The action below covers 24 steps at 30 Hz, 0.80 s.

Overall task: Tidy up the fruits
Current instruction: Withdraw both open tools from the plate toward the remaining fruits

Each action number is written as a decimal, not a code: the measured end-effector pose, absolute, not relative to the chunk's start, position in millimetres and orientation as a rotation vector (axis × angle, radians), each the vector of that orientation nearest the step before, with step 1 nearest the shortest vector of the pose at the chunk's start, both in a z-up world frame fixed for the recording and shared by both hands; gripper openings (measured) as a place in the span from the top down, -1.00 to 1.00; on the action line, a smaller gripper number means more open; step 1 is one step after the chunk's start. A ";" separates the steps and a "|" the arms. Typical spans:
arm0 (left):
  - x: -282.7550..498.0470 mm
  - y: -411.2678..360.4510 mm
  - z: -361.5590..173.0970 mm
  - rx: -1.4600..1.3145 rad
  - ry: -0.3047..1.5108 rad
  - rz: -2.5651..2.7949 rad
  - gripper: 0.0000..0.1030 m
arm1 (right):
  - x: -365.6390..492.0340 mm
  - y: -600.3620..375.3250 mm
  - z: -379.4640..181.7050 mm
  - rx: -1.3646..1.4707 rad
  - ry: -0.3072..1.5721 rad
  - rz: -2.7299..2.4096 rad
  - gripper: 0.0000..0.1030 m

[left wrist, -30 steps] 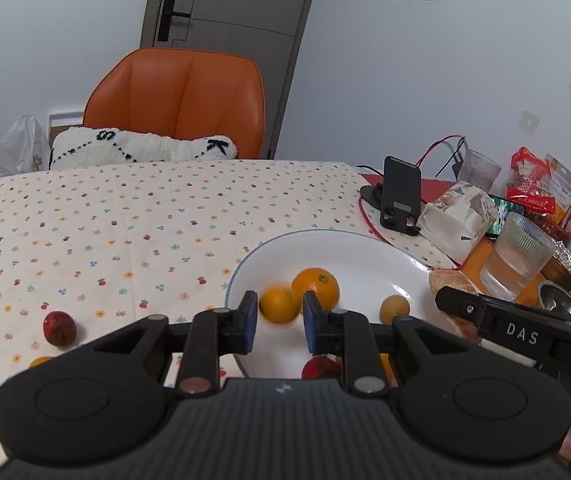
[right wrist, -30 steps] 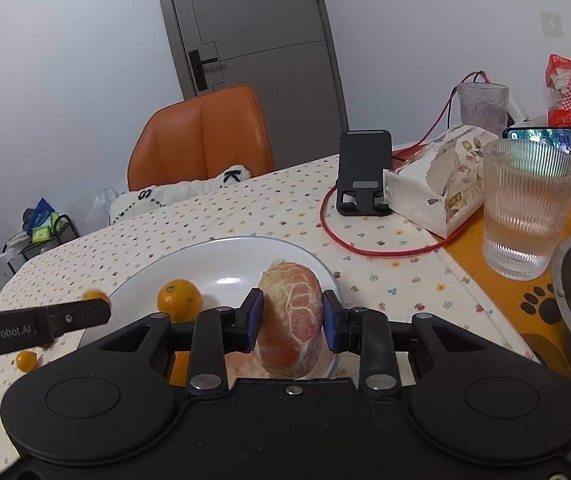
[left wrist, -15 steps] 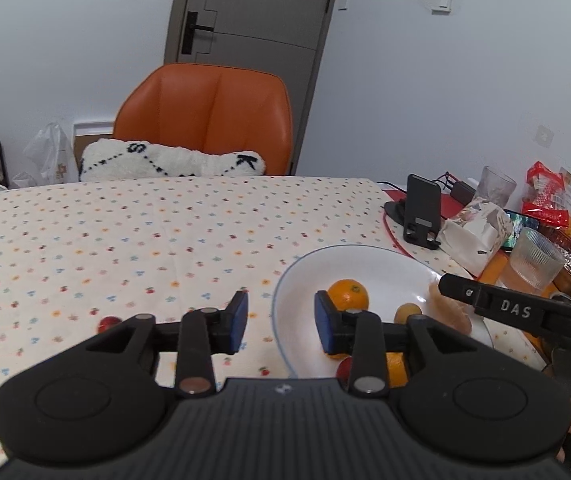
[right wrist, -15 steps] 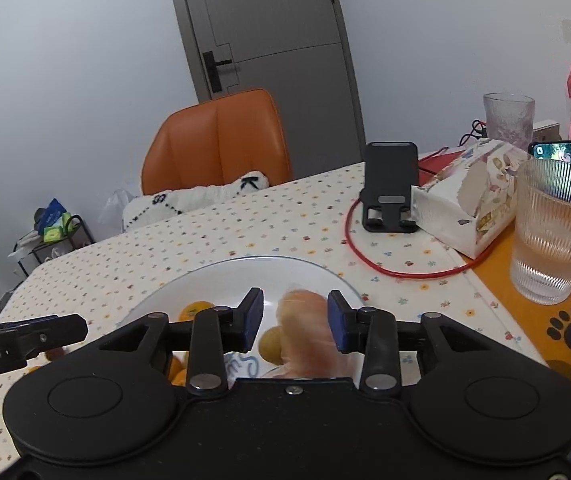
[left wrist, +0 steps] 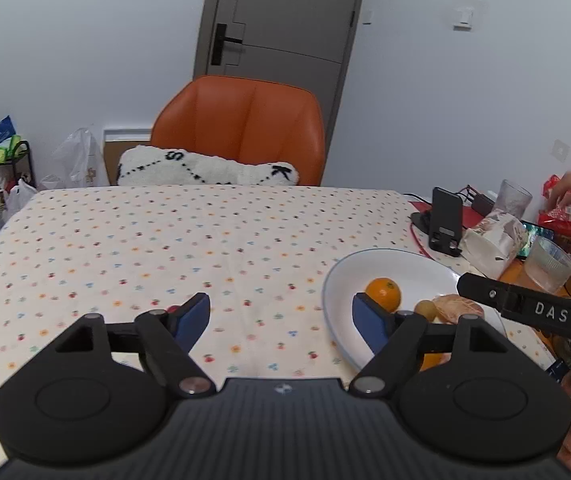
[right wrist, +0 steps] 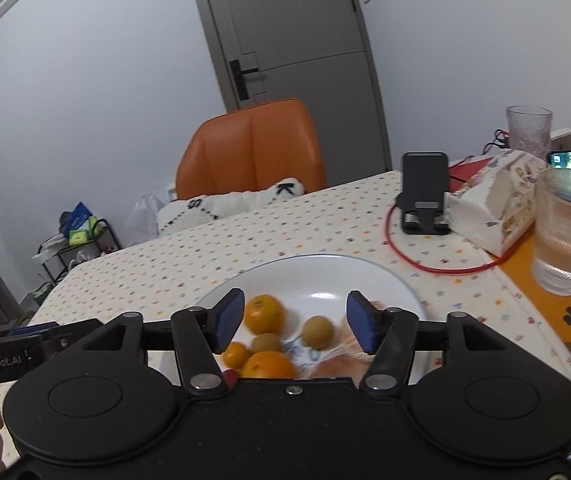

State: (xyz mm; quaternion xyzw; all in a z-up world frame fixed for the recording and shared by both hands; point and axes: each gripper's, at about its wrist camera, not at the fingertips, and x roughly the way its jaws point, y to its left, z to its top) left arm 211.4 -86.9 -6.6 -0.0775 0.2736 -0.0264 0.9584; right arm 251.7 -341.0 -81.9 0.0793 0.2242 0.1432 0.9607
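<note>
Flanking plate [right wrist: 385, 276]: phone stand [right wrist: 423, 188], tissue pack [right wrist: 493, 200], glass [right wrist: 565, 240].

The pale pink peeled fruit [right wrist: 339, 364] on the round white plate [right wrist: 365, 276] looks blurry. A small red fruit [left wrist: 172, 309] hides behind the left gripper's blue finger pad [left wrist: 191, 317].

White plate [right wrist: 385, 280] with pale blue rim; orange mandarins [right wrist: 264, 314]; cream tablecloth [left wrist: 165, 248] dotted with small multicoloured flowers; orange chair [left wrist: 241, 128]; white cushion [left wrist: 205, 168] with black stitching; red cable [right wrist: 437, 268].
</note>
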 end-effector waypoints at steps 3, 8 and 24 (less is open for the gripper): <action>205.4 -76.6 -5.0 -0.161 0.545 -0.036 -0.51 | 247.7 -332.7 -81.7 0.164 0.458 0.314 -0.22; 196.6 -58.7 -4.2 -0.174 0.535 -0.004 -0.53 | 241.8 -319.0 -81.2 0.176 0.453 0.347 -0.51; 177.2 -1.3 -12.8 -0.235 0.529 0.086 -0.54 | 229.6 -269.4 -84.6 0.136 0.460 0.425 -0.87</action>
